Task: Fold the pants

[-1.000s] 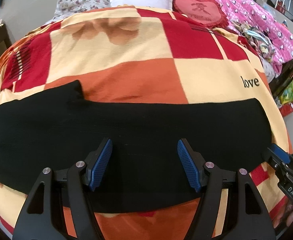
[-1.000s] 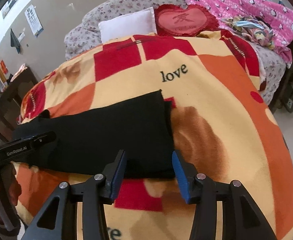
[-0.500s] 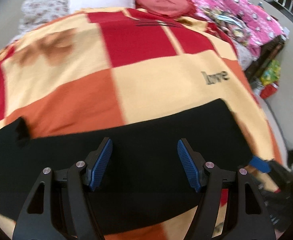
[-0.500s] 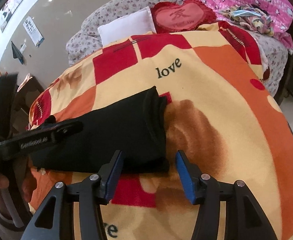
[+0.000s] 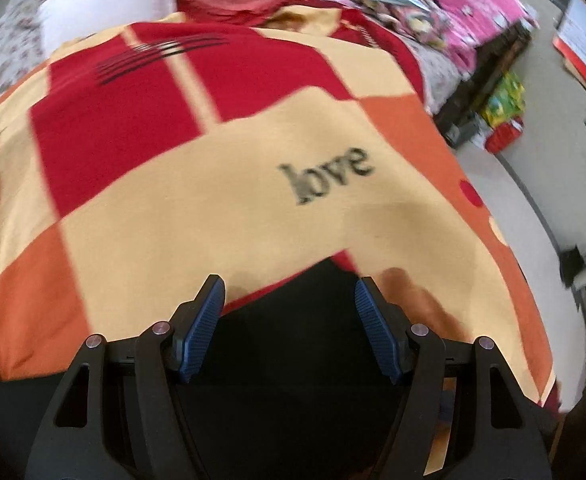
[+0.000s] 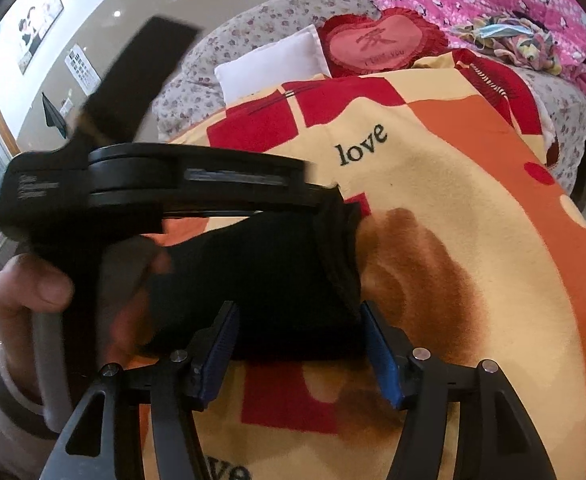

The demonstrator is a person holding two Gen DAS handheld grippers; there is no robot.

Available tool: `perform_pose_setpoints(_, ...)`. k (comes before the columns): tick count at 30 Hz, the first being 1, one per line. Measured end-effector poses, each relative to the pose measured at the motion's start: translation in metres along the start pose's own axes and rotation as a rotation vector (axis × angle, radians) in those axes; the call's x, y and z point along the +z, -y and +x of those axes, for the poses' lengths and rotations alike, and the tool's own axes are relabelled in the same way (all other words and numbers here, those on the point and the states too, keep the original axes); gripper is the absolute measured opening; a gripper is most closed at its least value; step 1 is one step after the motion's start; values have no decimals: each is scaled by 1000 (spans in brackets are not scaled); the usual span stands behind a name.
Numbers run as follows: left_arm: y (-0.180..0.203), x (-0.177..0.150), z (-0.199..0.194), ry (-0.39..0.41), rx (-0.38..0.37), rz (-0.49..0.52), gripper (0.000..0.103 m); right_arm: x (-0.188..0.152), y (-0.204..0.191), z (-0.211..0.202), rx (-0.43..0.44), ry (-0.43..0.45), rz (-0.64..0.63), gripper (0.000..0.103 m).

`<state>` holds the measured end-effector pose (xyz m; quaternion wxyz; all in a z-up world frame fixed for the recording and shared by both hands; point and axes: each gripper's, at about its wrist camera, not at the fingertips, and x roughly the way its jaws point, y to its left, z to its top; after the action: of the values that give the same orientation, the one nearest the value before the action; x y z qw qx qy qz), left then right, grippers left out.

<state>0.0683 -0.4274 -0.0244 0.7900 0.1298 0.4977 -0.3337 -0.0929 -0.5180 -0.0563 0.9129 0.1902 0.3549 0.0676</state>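
Observation:
The black pants [image 6: 269,280] lie flat on the checked blanket [image 6: 473,208], their right end near the printed word "love". In the left wrist view the pants [image 5: 293,344] fill the space between and below the fingers. My left gripper [image 5: 289,308] is open, just above the far right end of the pants; seen from the right wrist view its black body [image 6: 153,184] reaches across over the pants. My right gripper [image 6: 299,336] is open, its blue pads astride the near edge of the pants' right end.
The blanket covers a bed with a white pillow [image 6: 273,64], a red heart cushion [image 6: 377,44] and a pink quilt [image 6: 493,0] at the head. The bed's right edge drops to the floor [image 5: 533,232], where boxes and clutter [image 5: 505,100] stand.
My left gripper has swept right along the pants to their right end. My right gripper has moved forward so its open fingers straddle the pants' near edge.

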Motion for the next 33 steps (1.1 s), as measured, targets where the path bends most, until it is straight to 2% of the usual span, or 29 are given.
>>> perform_pose_setpoints(2, 7, 1, 10, -34, 3, 37, 74, 1, 3, 0, 27, 5, 14, 60)
perform_pose_setpoints(4, 14, -2, 11, -8, 39, 98, 74, 3, 8, 2, 63, 7, 41, 60)
perform_pose_setpoints(5, 17, -3, 12, -4, 47, 117, 73, 4, 8, 4, 73, 6, 50, 58)
perform_pose_setpoints(6, 17, -4, 12, 7, 41, 128, 70, 7, 9, 7, 76, 1, 56, 50)
perform_pose_setpoints(7, 16, -4, 10, 19, 25, 136, 58, 10, 9, 12, 72, -7, 56, 45)
perform_pose_setpoints(8, 14, -4, 9, 25, 13, 135, 44, 12, 10, 15, 79, -11, 59, 36)
perform_pose_setpoints(9, 10, -3, 7, 21, -13, 120, 37, 13, 11, 19, 106, -25, 77, 24)
perform_pose_setpoints(10, 6, -3, 5, 13, -36, 105, 27, 15, 13, 23, 137, -36, 99, 21)
perform_pose_setpoints(13, -7, -3, -8, 17, -110, 59, 19, 20, 2, 19, 169, -7, 86, 19)
perform_pose_setpoints(15, -17, -4, -34, 69, -128, 30, 18, 27, -16, 12, 177, 8, 37, 19)
perform_pose_setpoints(18, -38, -6, -77, 149, -112, 2, 18, 42, -45, 4, 225, 32, -27, 19)
perform_pose_setpoints(22, -91, -23, -133, 229, -83, -107, 18, 57, -97, 4, 297, 41, -136, 18)
perform_pose_setpoints(25, -140, -51, -162, 265, -29, -193, 18, 58, -146, 17, 361, 17, -218, 18)
perform_pose_setpoints(28, -187, -86, -169, 267, 70, -284, 18, 48, -193, 49, 408, -40, -287, 18)
perform_pose_setpoints(31, -228, -121, -152, 201, 156, -388, 18, 30, -225, 91, 442, -139, -315, 19)
perform_pose_setpoints(33, -244, -138, -143, 166, 178, -437, 18, 14, -242, 125, 442, -226, -309, 25)
